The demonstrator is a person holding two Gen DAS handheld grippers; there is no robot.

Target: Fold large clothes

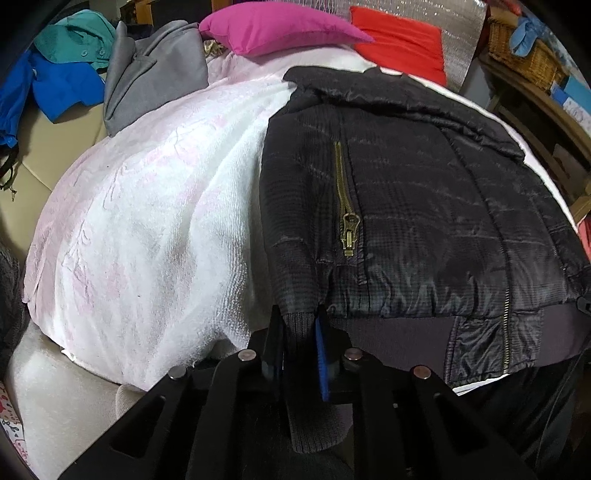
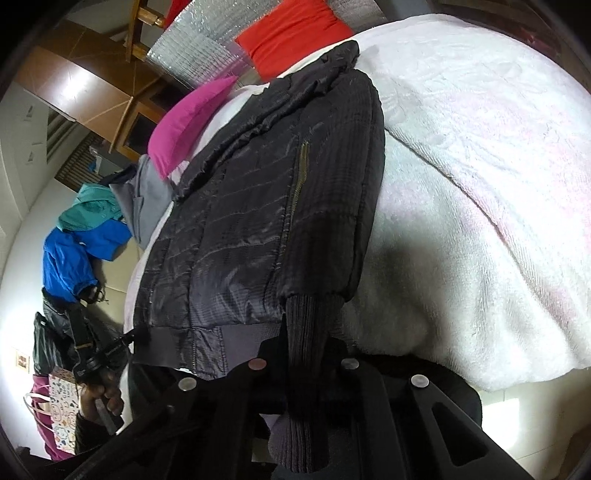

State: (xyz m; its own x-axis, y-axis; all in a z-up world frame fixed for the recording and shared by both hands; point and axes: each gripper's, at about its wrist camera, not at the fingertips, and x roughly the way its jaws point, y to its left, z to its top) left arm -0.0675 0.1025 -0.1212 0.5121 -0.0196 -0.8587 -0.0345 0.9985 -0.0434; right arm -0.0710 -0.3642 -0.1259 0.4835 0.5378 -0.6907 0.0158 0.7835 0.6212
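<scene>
A bed is covered by a white-pink blanket (image 1: 147, 221). On it lie a black jacket (image 1: 424, 206), a magenta pillow (image 1: 277, 26) and a red pillow (image 1: 402, 40). A grey garment (image 1: 155, 74) rests at its far edge.

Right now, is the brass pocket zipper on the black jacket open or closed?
Closed: on the black jacket, the brass pocket zipper shows its teeth meshed along the whole length, with no gap.

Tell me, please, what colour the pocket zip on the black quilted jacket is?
Antique brass-gold pocket zip on the black quilted jacket, clearest in the left wrist view.
</scene>
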